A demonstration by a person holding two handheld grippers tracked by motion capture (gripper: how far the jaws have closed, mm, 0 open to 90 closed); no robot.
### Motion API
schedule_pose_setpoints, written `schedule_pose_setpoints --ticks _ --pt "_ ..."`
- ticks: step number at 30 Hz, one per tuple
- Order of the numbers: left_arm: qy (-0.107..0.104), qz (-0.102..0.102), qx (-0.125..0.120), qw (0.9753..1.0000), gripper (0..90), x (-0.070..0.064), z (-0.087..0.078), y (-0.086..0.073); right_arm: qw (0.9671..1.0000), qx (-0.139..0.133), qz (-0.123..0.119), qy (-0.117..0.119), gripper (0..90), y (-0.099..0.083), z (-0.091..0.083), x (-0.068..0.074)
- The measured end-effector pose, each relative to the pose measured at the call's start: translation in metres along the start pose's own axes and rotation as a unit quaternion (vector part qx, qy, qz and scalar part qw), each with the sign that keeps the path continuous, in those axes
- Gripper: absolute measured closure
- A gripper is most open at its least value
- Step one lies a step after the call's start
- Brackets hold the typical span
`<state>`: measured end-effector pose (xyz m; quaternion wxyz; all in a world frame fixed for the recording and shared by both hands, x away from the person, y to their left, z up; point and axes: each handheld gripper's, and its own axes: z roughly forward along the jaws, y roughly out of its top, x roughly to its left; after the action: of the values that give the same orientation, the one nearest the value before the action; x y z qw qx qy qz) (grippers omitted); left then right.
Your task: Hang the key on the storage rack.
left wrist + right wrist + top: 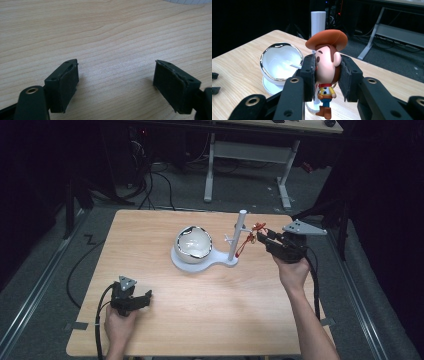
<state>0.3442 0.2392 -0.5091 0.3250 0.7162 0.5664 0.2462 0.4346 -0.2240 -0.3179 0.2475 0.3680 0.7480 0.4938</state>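
Note:
A small cowboy figure (327, 57) with a brown hat hangs between the jaws of my right gripper (327, 72), which is shut on its head. In the high view that gripper (261, 237) holds the figure (255, 233) just right of a white post (239, 235), and a red strap (242, 248) dangles by the post. The post (318, 22) rises from a white base (220, 262) that also carries a shiny white bowl (194, 242), also visible (279, 61) to the left of the figure. My left gripper (146, 296) rests open at the table's near left, with bare wood between its jaws (116, 75).
The wooden table (200, 320) has bare surface across its front and left. Behind it stands a white desk frame (250, 155), with cables (150, 185) on the grey floor. Dark surroundings flank both sides.

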Motion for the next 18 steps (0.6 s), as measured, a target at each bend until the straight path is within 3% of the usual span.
schedule_pose_setpoints --ticks 18 --pt "0.001 0.001 0.0 1.0 20.8 -0.0002 0.0 0.0 1.0 0.0 -0.003 0.002 67.8 0.0038 0.0044 0.0011"
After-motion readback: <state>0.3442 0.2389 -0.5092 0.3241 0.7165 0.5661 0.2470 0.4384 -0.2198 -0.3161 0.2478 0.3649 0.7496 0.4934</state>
